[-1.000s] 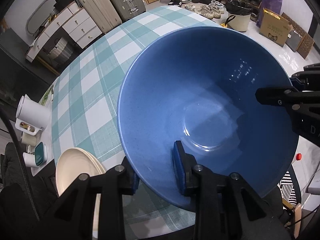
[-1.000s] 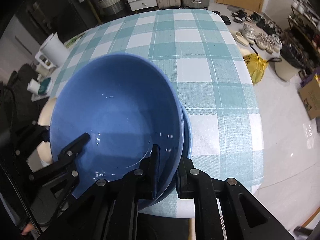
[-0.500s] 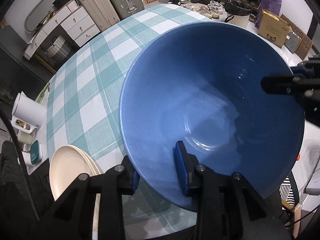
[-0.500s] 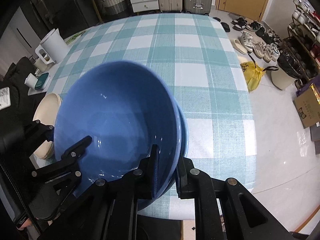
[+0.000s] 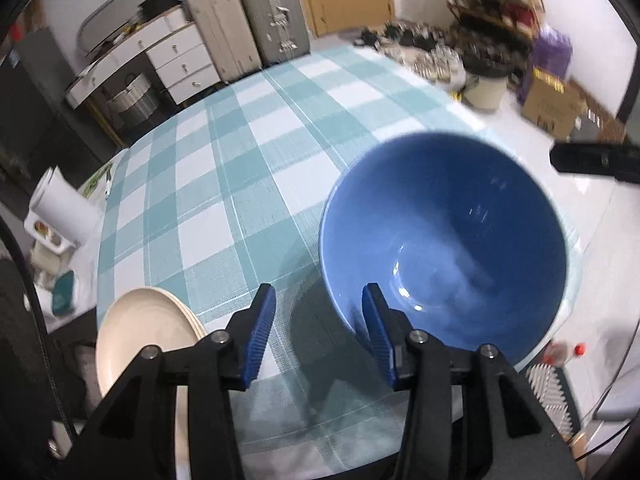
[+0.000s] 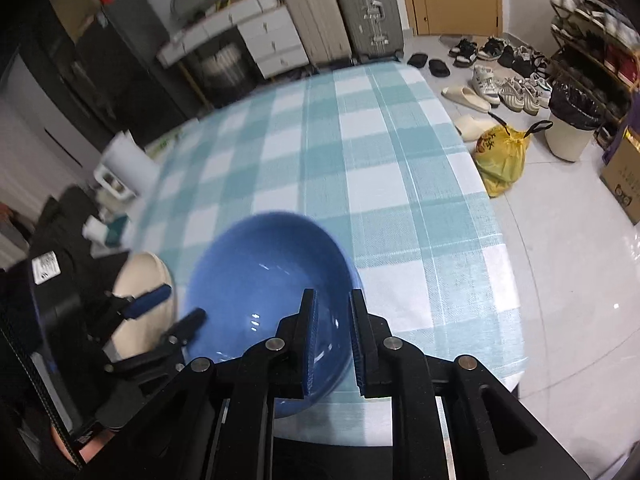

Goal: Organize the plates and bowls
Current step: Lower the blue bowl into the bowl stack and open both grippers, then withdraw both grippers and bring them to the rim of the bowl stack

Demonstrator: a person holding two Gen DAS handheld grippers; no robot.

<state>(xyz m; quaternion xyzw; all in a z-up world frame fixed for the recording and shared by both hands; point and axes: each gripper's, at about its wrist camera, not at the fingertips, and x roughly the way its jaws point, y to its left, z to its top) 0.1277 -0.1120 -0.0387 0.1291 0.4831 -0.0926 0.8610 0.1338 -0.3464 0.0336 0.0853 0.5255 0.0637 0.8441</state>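
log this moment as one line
bowl: on table | left fingers: opening, rim between, not gripped | right fingers: narrow gap, holding nothing | plates: stacked beside bowl

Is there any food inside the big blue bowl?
No, the blue bowl shows only its bare shiny inside, with nothing lying in it.

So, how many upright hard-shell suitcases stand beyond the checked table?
2: a beige ribbed suitcase on the left, a grey suitcase right beside it. More may be hidden.
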